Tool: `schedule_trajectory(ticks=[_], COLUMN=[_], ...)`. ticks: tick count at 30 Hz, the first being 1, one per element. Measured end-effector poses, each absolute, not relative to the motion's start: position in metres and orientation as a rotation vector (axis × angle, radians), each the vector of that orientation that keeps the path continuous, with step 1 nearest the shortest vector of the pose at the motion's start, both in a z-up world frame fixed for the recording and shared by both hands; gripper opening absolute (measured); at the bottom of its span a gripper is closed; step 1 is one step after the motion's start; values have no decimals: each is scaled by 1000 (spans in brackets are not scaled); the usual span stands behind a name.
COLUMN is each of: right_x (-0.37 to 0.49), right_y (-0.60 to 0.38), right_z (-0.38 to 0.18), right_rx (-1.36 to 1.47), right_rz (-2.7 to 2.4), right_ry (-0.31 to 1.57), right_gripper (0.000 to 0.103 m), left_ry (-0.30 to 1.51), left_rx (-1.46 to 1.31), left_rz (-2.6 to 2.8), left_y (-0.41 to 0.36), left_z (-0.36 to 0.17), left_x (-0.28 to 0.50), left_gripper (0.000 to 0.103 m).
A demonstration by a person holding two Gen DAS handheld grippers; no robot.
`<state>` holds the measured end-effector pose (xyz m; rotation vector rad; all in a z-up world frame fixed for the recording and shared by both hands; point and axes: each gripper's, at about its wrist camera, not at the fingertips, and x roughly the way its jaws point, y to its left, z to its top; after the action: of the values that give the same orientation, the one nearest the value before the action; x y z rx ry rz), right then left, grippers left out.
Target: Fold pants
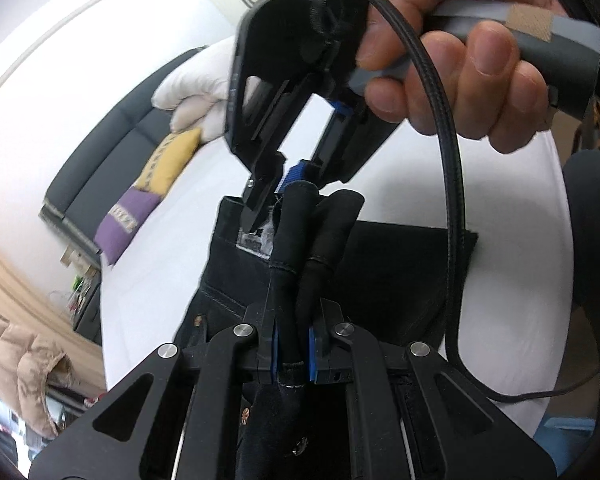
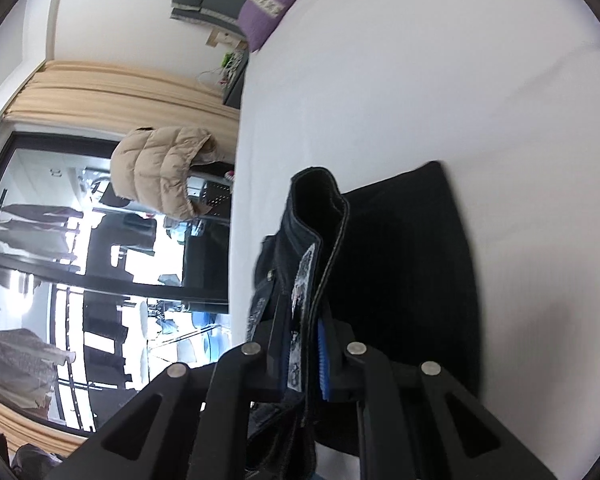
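Observation:
Black pants (image 1: pixel 400 280) lie partly on a white bed (image 1: pixel 140 272). At the bottom of the left wrist view, my left gripper (image 1: pixel 292 348) is shut on a bunched, rolled edge of the pants between its blue pads. Just beyond it, my right gripper (image 1: pixel 274 196), held by a hand (image 1: pixel 460 60), pinches the waistband near a white label. In the right wrist view, the right gripper (image 2: pixel 306 356) is shut on the doubled waistband of the pants (image 2: pixel 400 260), which stands up between its fingers. The rest of the fabric spreads flat on the bed (image 2: pixel 420 80) to the right.
A black cable (image 1: pixel 448 200) loops down from the hand across the pants. Purple (image 1: pixel 126 216), yellow (image 1: pixel 168 160) and white (image 1: pixel 196 88) pillows lie by a dark headboard (image 1: pixel 112 152). A beige puffer jacket (image 2: pixel 160 172) hangs beside the bed's edge, near a large window (image 2: pixel 60 280).

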<state>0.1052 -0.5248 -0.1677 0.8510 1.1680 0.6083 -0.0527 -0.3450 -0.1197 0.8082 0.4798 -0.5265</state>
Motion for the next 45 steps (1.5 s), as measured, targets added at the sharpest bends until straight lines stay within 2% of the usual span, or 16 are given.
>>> schedule_trajectory(ticks=[13, 17, 21, 24, 25, 26, 28, 30, 33, 35, 37, 38, 40, 41, 45], right_x=[96, 99, 95, 88, 85, 80, 72, 64, 56, 53, 51, 48, 45, 43, 44], right_y=[-560, -551, -556, -563, -567, -572, -572, -560, -527, -513, -517, -524, -532, -534, -530], right_z=[-207, -229, -233, -223, -216, -208, -191, -174, -165, -182, -207, -220, -229, -233, -233], right_rx=[910, 903, 952, 939, 918, 886, 878, 874, 821, 809, 850, 907, 972, 999, 980], right_rz=[532, 513, 543, 510, 477, 426, 433, 513, 598, 577, 514, 514, 529, 527, 521], right_ry=[1182, 1209, 1173, 1160, 1150, 1141, 1112, 1073, 1099, 1164, 1225, 1216, 1181, 1169, 1155], right_gripper=[13, 14, 16, 24, 30, 30, 28, 20, 15, 15, 0, 0, 0, 0, 0], left_ry=[531, 566, 602, 663, 668, 666, 679, 706, 774, 850, 948, 972, 1022, 1043, 1090], left_rx=[851, 888, 829, 734, 701, 649, 546, 424, 241, 91, -99, -156, -284, -370, -656], left_rz=[-602, -596, -619, -647, -653, -650, -643, -642, -637, -653, -680, -684, -691, -701, -760], left_y=[-405, -413, -400, -371, -360, -345, -317, -294, -270, -251, -229, -220, -201, -190, -159], left_z=[-148, -174, -165, -146, -138, -130, -112, -100, -89, -96, -107, -111, -129, -138, -169], left_x=[-53, -47, -40, -35, -39, -47, -44, -30, -3, 14, 46, 58, 90, 107, 142], left_gripper=[8, 9, 16, 34, 54, 72, 75, 75, 74, 53, 43, 32, 28, 20, 7])
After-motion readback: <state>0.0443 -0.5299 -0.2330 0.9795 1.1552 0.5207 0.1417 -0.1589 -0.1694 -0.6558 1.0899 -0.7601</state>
